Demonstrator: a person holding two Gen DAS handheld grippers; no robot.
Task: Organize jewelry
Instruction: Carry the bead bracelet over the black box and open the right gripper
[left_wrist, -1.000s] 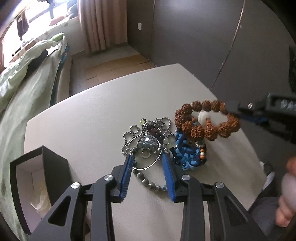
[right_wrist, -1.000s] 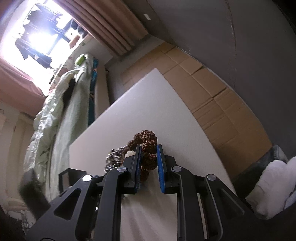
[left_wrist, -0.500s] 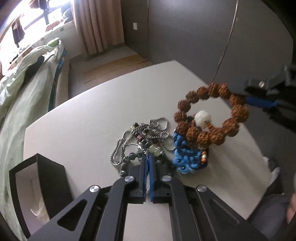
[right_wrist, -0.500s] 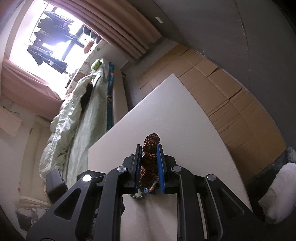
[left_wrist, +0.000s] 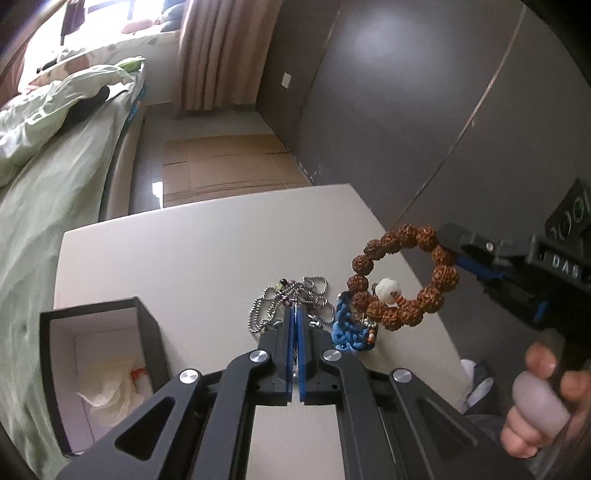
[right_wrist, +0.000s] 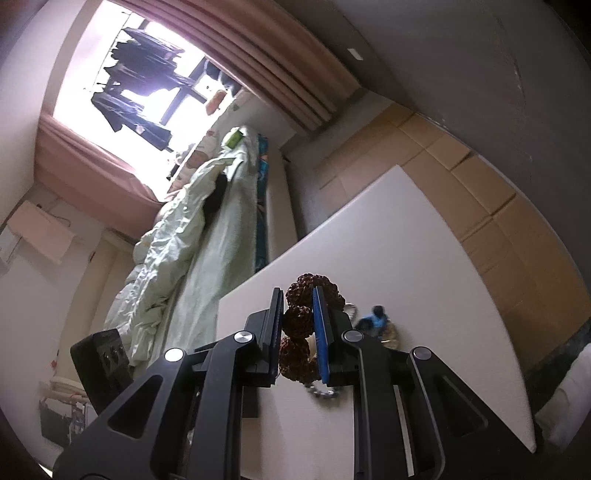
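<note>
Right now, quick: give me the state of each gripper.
Left gripper: closed on the jewelry tangle around the silver ball chain; what it pinches is hidden.
Right gripper: closed on the brown seed-bead bracelet, held above the table.

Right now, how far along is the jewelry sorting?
Early. The box shows only crumpled paper inside, no jewelry visible. In hand: the right gripper holds the brown bead bracelet lifted off the table; the left gripper is shut at the silver chain. The blue woven bracelet is left on the table.
</note>
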